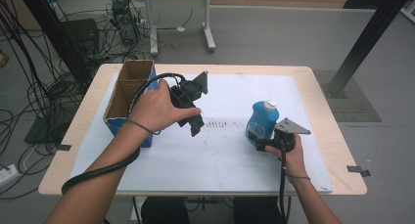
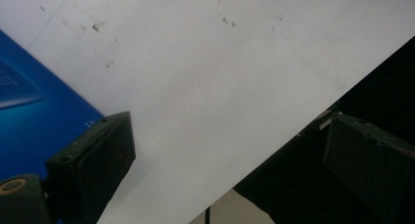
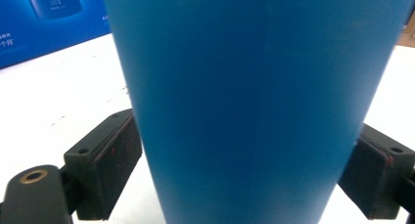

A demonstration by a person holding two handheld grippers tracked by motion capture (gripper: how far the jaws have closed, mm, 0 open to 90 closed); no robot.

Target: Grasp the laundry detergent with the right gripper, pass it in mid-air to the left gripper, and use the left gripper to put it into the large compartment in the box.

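**Q:** Which step does the figure show?

**A:** The grasp of the blue bottle (image 1: pixel 261 121). In the right gripper view the bottle's body stands upright between the two jaws of the right gripper (image 3: pixel 244 172), each pad against one side of it; the jaws appear clamped on it. In the high view the bottle, white cap up, sits just ahead of the right hand (image 1: pixel 292 158) on the white mat (image 1: pixel 313 111).

**Q:** And the other tool?

**A:** The left gripper (image 2: pixel 230 170) is held above the mat, its jaws well apart with nothing between them. The open cardboard box (image 1: pixel 128 94), blue on the outside, lies just beside it, on the side away from the bottle; a blue panel of it shows next to one jaw in the left gripper view.

**Q:** How far along is the work?

**A:** Judged from this layout, early: the bottle is gripped but probably not yet lifted off the mat.

**Q:** What does the next move call for?

**A:** Likely a straight lift with the grip kept firm on the smooth, rounded body, then a carry across toward the box, keeping the bottle upright and clear of the left gripper.
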